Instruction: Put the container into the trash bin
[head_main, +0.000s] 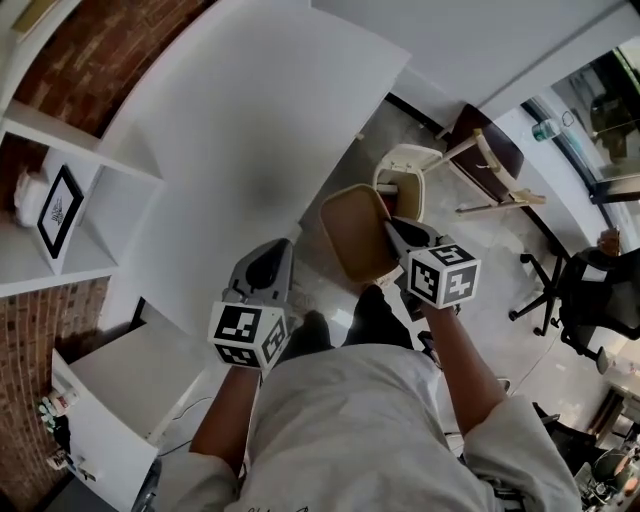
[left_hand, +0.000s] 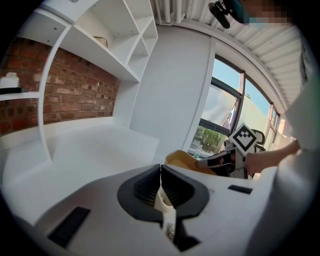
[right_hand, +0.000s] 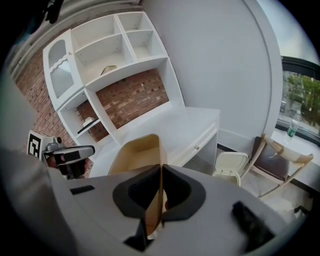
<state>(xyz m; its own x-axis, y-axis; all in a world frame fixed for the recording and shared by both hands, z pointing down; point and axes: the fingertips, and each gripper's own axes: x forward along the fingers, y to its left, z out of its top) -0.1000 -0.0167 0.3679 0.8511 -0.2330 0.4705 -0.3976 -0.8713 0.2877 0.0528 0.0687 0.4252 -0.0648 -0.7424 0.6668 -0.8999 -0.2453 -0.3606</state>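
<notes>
Found the right gripper (right_hand: 161, 170) clamped shut on the container (right_hand: 136, 152), its black ribbed pads pinching one thin side wall edge-on. Noted a tan, matte paperboard tray, rectangular with rounded corners, open side facing the camera. Could not see its lower part, which was covered by the gripper's grey body in the right gripper view. In the head view, placed it at frame centre, held clear of the floor just lower left of the trash bin (head_main: 410, 162). It overlapped the bin's near edge there, and could not tell whether the two touched. Recorded the bin as cream plastic with its lid raised, its interior dark and partly covered by tray and jaws. Found the left gripper (left_hand: 160, 172) closed, pads meeting, at lower left of centre in the head view. Logged a smooth white desk (head_main: 250, 130), white shelving (right_hand: 95, 60) over red brick wall (right_hand: 132, 97), and a wooden chair (right_hand: 280, 167) cut off at the right edge.
</notes>
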